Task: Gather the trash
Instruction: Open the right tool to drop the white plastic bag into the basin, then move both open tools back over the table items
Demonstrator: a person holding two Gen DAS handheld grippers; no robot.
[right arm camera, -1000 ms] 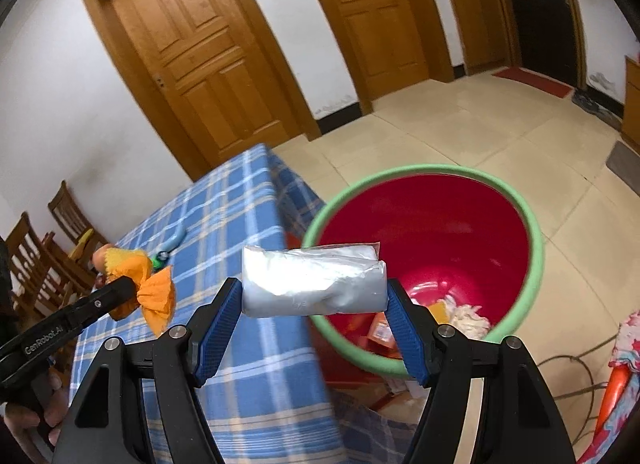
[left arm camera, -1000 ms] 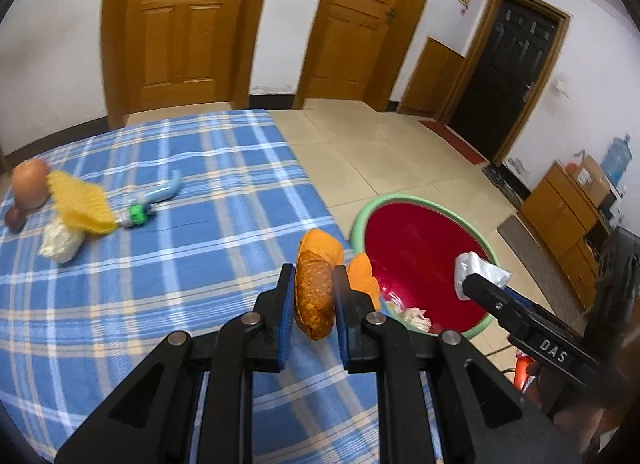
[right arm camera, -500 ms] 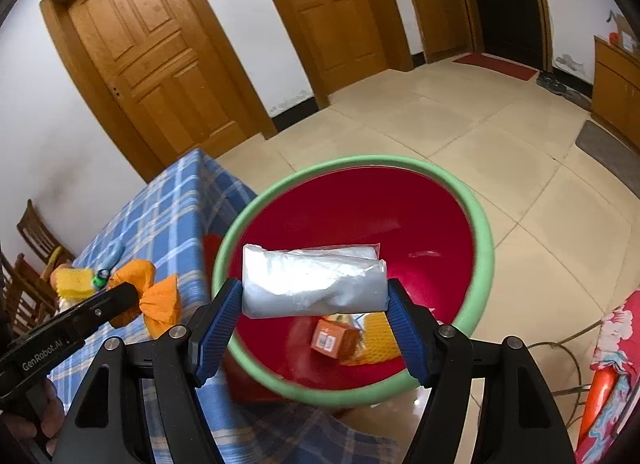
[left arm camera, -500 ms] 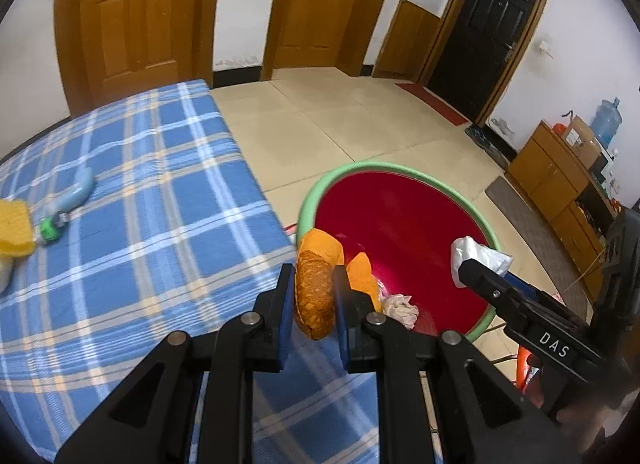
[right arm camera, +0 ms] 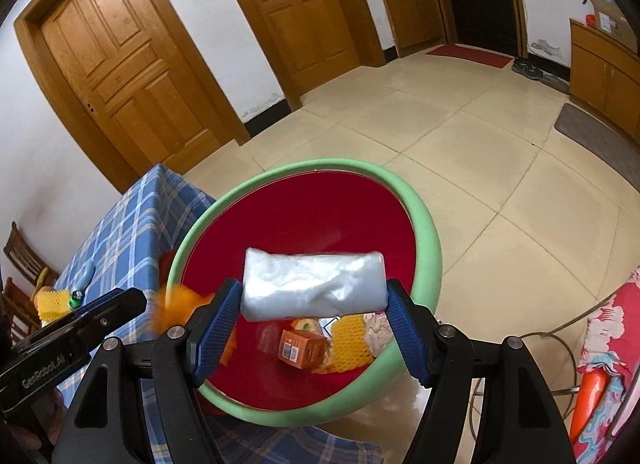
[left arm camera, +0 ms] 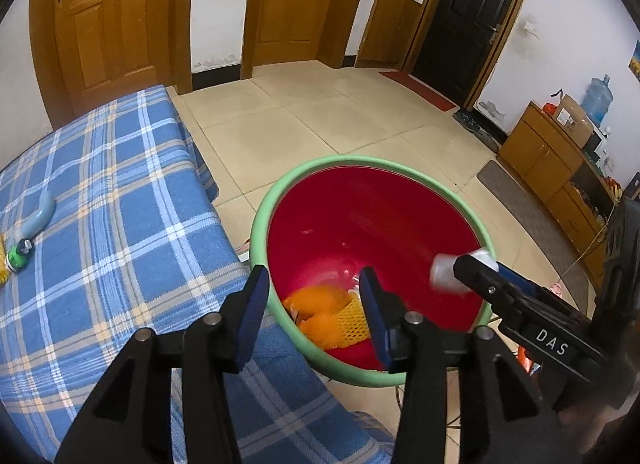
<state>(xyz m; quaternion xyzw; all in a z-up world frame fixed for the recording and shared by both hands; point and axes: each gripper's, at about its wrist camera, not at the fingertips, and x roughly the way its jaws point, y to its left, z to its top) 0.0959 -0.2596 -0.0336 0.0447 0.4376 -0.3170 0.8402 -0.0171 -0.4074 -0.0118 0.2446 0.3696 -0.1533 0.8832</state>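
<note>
Reading "DAS" in white capitals on the black body of the right gripper (left arm camera: 500, 284), seen in the left wrist view. Reading "GenRobot.AI" in pale letters on the black arm of the left gripper (right arm camera: 136, 300), seen in the right wrist view. Showing print on the orange carton (right arm camera: 301, 348) in the basin (right arm camera: 434, 260), too small to read.

hand-held grippers: 2, left (left arm camera: 312, 296), right (right arm camera: 314, 316) | basin (left arm camera: 262, 220): 1 | silver packet (right arm camera: 314, 288): 1 | orange peel pieces (left arm camera: 316, 304): 2 | yellow foam nets: 2, basin (right arm camera: 352, 340), surface at 9 o'clock (right arm camera: 50, 300) | orange carton (right arm camera: 300, 348): 1 | tube (left arm camera: 38, 220): 1 | wooden doors (left arm camera: 106, 20): 2
</note>
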